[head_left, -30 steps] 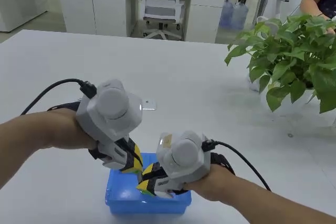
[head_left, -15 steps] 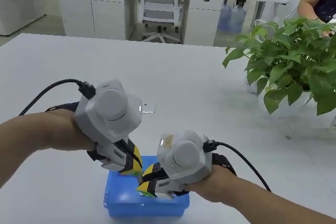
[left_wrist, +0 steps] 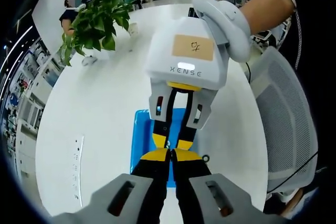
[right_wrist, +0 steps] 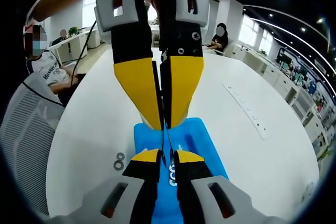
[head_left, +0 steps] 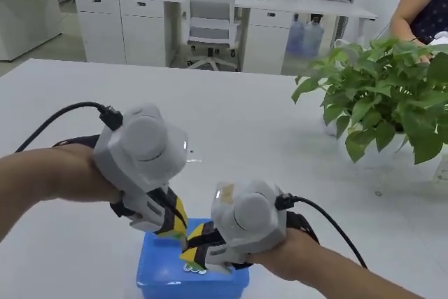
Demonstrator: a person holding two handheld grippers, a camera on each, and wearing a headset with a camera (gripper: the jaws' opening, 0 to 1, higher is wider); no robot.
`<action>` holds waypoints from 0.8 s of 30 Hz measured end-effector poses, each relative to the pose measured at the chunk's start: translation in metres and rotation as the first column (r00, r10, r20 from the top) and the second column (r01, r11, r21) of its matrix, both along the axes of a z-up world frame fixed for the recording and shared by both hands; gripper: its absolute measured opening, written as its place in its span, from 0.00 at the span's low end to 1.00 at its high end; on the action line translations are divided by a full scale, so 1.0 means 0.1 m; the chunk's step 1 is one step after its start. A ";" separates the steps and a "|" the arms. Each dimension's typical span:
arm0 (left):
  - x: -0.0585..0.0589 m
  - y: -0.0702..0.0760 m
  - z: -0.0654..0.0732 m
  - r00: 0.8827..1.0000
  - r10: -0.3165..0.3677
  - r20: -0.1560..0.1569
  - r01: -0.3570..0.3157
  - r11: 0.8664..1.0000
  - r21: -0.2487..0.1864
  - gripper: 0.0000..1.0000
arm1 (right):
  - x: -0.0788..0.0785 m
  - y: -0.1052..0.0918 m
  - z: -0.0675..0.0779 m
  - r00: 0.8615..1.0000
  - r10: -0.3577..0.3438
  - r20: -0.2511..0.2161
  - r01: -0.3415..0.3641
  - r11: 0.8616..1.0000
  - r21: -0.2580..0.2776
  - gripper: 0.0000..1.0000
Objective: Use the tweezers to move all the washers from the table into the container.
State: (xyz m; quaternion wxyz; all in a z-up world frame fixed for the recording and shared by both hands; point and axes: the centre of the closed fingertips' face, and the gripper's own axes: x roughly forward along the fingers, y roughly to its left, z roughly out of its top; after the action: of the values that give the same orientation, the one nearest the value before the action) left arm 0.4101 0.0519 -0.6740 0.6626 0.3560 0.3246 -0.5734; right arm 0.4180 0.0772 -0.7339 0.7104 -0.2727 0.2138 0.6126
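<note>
White surface [head_left: 280,138]: left gripper [head_left: 178,223] and right gripper [head_left: 194,253] fingers both pinched on tweezers [right_wrist: 164,137] above container [right_wrist: 202,145]. Release low; washers [right_wrist: 119,161] wait beside it.

Blue box, white bench, yellow-tipped jaws.
The container [head_left: 159,274] is plain bright blue on a white table [head_left: 266,138]. The left gripper [left_wrist: 170,153] and right gripper [right_wrist: 167,156] are pale grey with yellow-and-black jaws and black cables [head_left: 106,113]. The washers [right_wrist: 119,161] are silver-grey, and the far-right plant [head_left: 378,103] is green.
</note>
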 end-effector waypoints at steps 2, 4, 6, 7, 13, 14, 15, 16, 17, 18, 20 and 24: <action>-0.02 0.00 0.04 1.000 0.001 0.002 -0.001 1.000 0.000 0.06 | -0.02 0.01 0.04 1.000 0.000 0.003 0.000 1.000 0.006 0.12; -0.05 0.00 0.08 1.000 -0.001 0.005 0.001 1.000 0.003 0.06 | -0.04 0.02 0.07 1.000 -0.001 0.007 0.001 1.000 0.011 0.12; -0.06 0.01 0.11 1.000 0.000 0.006 0.000 1.000 0.004 0.06 | -0.07 0.03 0.12 1.000 -0.001 0.011 0.001 1.000 0.018 0.12; -0.08 0.01 0.14 1.000 0.000 0.009 0.000 1.000 0.005 0.06 | -0.09 0.04 0.15 1.000 -0.001 0.013 0.000 1.000 0.022 0.12; -0.16 0.03 0.24 1.000 0.010 0.012 -0.010 1.000 0.010 0.06 | -0.16 0.06 0.25 1.000 -0.012 0.019 0.011 0.999 0.044 0.12; -0.18 0.03 0.26 1.000 0.011 0.014 -0.011 1.000 0.012 0.06 | -0.17 0.07 0.27 1.000 -0.012 0.024 0.011 0.999 0.049 0.12; -0.19 0.03 0.27 1.000 0.011 0.016 -0.011 1.000 0.013 0.06 | -0.19 0.07 0.28 1.000 -0.013 0.024 0.012 0.999 0.052 0.12; -0.22 0.03 0.28 1.000 0.015 0.013 -0.015 1.000 0.014 0.06 | -0.21 0.07 0.29 1.000 -0.015 0.021 0.014 0.998 0.054 0.12; -0.22 0.03 0.28 1.000 0.015 0.013 -0.015 1.000 0.014 0.06 | -0.23 0.07 0.29 1.000 -0.015 0.024 0.013 0.998 0.056 0.12; -0.24 0.03 0.29 1.000 0.016 0.014 -0.016 1.000 0.014 0.06 | -0.25 0.08 0.30 1.000 -0.015 0.026 0.014 0.998 0.059 0.12; -0.28 0.03 0.30 1.000 0.021 0.012 -0.021 1.000 0.017 0.06 | -0.28 0.08 0.31 1.000 -0.013 0.026 0.011 0.998 0.062 0.12; -0.36 0.05 0.30 1.000 0.023 0.010 -0.023 1.000 0.019 0.06 | -0.36 0.09 0.31 1.000 -0.008 0.027 0.006 0.998 0.067 0.12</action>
State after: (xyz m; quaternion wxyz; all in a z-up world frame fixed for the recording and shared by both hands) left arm 0.3739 0.0564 -0.6435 0.6672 0.3614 0.3312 -0.5608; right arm 0.3817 0.0862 -0.7030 0.7241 -0.2566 0.1843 0.6131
